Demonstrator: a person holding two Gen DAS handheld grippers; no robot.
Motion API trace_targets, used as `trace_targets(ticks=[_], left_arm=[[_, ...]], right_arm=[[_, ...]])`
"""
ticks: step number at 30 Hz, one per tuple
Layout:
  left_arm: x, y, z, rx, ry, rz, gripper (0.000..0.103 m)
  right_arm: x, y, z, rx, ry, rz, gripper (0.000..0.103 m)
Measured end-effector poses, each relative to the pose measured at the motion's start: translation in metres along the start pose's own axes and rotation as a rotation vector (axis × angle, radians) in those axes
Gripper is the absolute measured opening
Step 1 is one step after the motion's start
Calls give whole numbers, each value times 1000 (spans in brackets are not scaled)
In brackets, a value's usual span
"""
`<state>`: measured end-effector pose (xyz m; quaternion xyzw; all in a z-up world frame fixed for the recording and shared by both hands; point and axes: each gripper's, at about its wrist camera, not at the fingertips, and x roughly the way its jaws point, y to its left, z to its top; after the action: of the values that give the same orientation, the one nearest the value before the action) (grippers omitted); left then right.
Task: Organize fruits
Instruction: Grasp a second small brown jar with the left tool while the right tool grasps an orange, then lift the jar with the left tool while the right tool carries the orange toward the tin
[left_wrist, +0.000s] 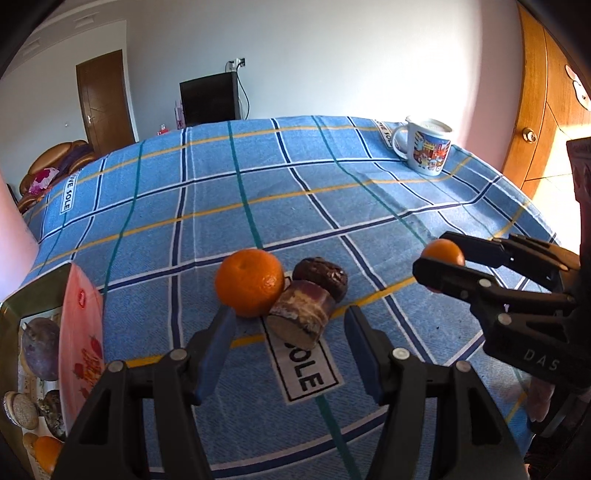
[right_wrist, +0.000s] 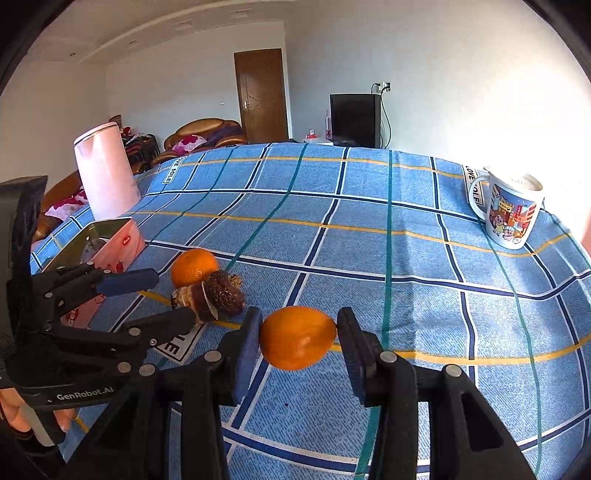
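Gripping a small orange (right_wrist: 298, 338) between both blue pads, right gripper (right_wrist: 299, 341) at lower centre of the right wrist view, fruit pinched on both sides and lifted off the blue checked cloth (right_wrist: 369, 229). Seen again at right edge of the left wrist view, same orange (left_wrist: 443, 252) pinched at the black tips. Standing apart with nothing between the pads, left gripper (left_wrist: 290, 338) at lower centre of its own view, aimed at a cluster just beyond: a larger orange (left_wrist: 249, 282) touching two brown, rough-skinned fruits (left_wrist: 308, 304), kind unclear. Lying at lower left of that view, an open box (left_wrist: 79, 332) with a pink wall, another orange and dark round items inside. Standing at upper right, a printed mug (left_wrist: 426, 147); at upper left of the right wrist view, a pale pink kettle (right_wrist: 105, 171).
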<state>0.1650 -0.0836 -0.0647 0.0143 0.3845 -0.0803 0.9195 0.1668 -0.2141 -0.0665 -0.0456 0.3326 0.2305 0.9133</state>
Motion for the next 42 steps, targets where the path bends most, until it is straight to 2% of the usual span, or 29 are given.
trace_targets(ticks=[10,12,15,29,42], left_arm=[[19,-5,6,-26,67,-26,60],[22,-3,5,-37,85,-53,46],[21,2,4,-61,83,-74,45],[-5,0,4,-39,-57,-54,45],[-25,-8,2,3,-166,-3,45]], right_arm=[[-3,-6,-2,36,-19,31,44],[-3,-5,-2,33,-17,30,44],[-2,-5,-2,31,-12,31,44],[-13,0,-2,1,-75,40,44],[-25,3,-3,-14,-136,48,44]])
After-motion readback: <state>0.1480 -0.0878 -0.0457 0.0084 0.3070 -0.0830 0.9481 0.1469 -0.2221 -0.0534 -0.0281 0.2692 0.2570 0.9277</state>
